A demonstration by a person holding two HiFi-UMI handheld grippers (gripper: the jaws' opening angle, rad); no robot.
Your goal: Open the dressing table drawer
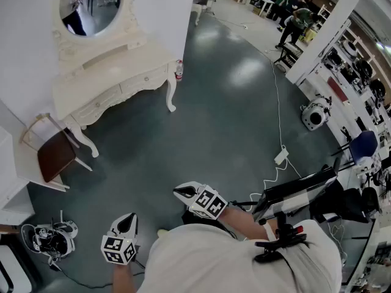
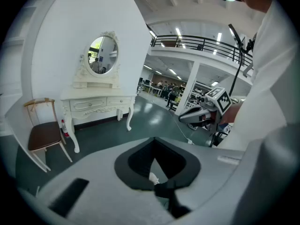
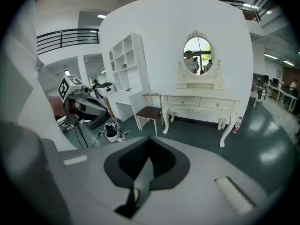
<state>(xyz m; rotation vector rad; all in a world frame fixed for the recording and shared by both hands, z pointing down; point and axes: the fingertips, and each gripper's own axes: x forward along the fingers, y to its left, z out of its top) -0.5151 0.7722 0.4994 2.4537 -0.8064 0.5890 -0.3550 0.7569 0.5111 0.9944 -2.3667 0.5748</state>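
The white dressing table with an oval mirror stands against the wall, far from me across the dark floor. Its two front drawers are closed, each with a small knob. The left gripper view shows the table at mid left, and the right gripper view shows the table at mid right. My left gripper and right gripper are held close to my body, both pointing toward the table. Both have their jaws together with nothing between them.
A chair with a brown seat stands left of the table, beside a white shelf unit. A bottle sits by the table's right leg. A device and cables lie on the floor; equipment stands at right.
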